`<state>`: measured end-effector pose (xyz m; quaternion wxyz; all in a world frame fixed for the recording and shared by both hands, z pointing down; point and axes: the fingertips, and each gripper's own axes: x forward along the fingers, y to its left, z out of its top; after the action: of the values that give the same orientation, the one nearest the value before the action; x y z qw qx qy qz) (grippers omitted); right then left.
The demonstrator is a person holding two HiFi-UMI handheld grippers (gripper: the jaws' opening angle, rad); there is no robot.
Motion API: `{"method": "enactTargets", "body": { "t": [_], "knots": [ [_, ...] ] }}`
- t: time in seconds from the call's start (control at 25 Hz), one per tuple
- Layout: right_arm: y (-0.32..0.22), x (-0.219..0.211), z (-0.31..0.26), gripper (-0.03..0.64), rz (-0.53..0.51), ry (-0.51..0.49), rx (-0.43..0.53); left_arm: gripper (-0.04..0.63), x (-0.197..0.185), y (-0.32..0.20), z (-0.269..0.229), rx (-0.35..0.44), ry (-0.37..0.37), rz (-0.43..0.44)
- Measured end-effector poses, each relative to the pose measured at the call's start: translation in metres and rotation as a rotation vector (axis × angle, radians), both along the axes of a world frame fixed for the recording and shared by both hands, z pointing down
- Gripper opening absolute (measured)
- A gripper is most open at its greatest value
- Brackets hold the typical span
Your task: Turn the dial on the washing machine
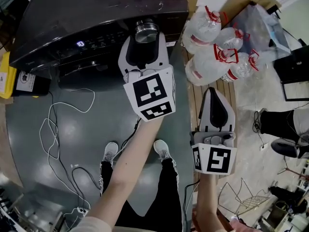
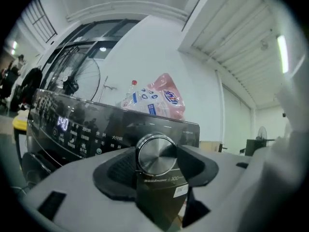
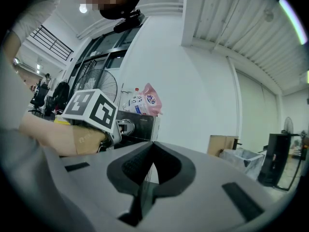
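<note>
A black washing machine (image 1: pixel 72 18) stands ahead of me, its lit display (image 1: pixel 80 44) on the front panel. Its round metal dial (image 1: pixel 146 30) sits near the panel's right end. My left gripper (image 1: pixel 145 39) points level at it. In the left gripper view the dial (image 2: pixel 155 154) fills the space between the black pads (image 2: pixel 116 170), which lie against both of its sides. My right gripper (image 1: pixel 214 90) hangs lower and to the right, away from the machine. Its jaws (image 3: pixel 153 144) are shut, with the tips meeting on nothing.
A pink detergent bag (image 2: pixel 161 98) lies on top of the machine. Several large water bottles (image 1: pixel 212 47) stand to the machine's right. White cables (image 1: pixel 53 134) trail over the grey floor. Another person's legs (image 1: pixel 285 124) are at the right edge.
</note>
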<state>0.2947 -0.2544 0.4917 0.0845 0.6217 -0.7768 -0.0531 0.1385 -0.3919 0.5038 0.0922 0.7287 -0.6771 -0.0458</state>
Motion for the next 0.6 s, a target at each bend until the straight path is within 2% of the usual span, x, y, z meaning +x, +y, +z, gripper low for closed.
{"method": "enactTargets", "body": {
  "t": [0.36, 0.6],
  "knots": [
    [-0.001, -0.003, 0.005, 0.005, 0.008, -0.006, -0.012, 0.26, 0.004, 0.002, 0.009, 0.026, -0.327, 0.043],
    [0.0, 0.003, 0.007, 0.005, 0.029, -0.007, -0.02, 0.258, 0.004, 0.002, 0.011, 0.032, -0.427, 0.058]
  ]
}}
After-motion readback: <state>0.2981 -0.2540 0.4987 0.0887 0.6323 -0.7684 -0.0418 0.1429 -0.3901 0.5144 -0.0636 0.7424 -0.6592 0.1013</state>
